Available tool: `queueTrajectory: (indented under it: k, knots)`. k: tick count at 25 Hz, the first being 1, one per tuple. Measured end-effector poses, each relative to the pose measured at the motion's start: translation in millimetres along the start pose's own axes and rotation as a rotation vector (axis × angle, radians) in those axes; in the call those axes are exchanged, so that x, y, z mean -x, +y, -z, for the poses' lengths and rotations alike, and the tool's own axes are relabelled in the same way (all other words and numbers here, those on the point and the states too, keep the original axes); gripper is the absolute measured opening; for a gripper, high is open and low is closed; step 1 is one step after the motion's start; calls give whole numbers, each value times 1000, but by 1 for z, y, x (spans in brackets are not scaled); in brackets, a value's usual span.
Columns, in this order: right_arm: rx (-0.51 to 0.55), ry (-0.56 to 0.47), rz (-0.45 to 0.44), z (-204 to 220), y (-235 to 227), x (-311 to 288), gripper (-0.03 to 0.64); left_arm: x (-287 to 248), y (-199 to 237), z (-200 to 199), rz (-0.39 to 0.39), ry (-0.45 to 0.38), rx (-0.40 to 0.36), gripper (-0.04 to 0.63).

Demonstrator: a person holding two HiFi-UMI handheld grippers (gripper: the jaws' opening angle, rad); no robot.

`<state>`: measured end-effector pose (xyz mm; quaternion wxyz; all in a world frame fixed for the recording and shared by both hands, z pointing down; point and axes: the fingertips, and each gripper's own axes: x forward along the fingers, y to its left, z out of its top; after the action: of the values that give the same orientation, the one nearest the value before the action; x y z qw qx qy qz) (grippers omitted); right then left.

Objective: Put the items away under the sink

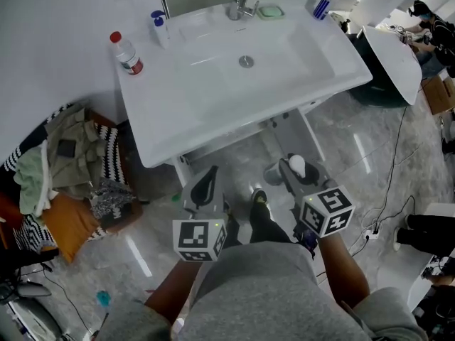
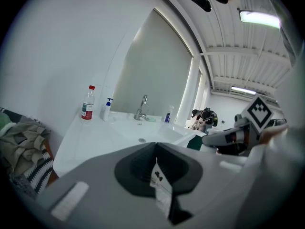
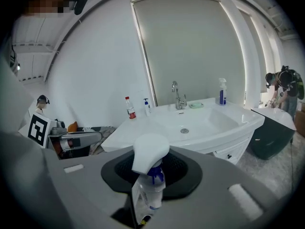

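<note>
From above, a white sink (image 1: 213, 98) spreads out ahead, with its white cabinet (image 1: 288, 130) below the basin. On its rim stand a red-capped water bottle (image 1: 126, 54), a pump bottle (image 1: 158, 25), a green soap dish (image 1: 271, 11) and a blue spray bottle (image 1: 320, 8). My right gripper (image 1: 295, 170) is shut on a spray bottle with a white trigger head (image 3: 150, 152), held low in front of the sink. Beside it, my left gripper (image 1: 205, 187) is shut on a thin white printed packet (image 2: 161, 187).
A heap of clothes and cushions (image 1: 67, 169) lies on the floor at the left. A white tub-like unit (image 1: 394, 59) and a person (image 1: 435, 27) are at the far right. Cables (image 1: 387, 194) trail over the glossy floor on the right.
</note>
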<state>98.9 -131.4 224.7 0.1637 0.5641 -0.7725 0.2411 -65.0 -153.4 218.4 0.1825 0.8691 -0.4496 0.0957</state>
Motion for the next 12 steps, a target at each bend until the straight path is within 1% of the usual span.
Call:
queueTrajectory:
  k: [6,12]
  knots:
    - [12,22,-48,3,-11,-13,98,-8,-7,6,-43,10,7,11]
    - [18,61,-100,16,-26,-28,98,-21,-15,21,-105,43,16,11]
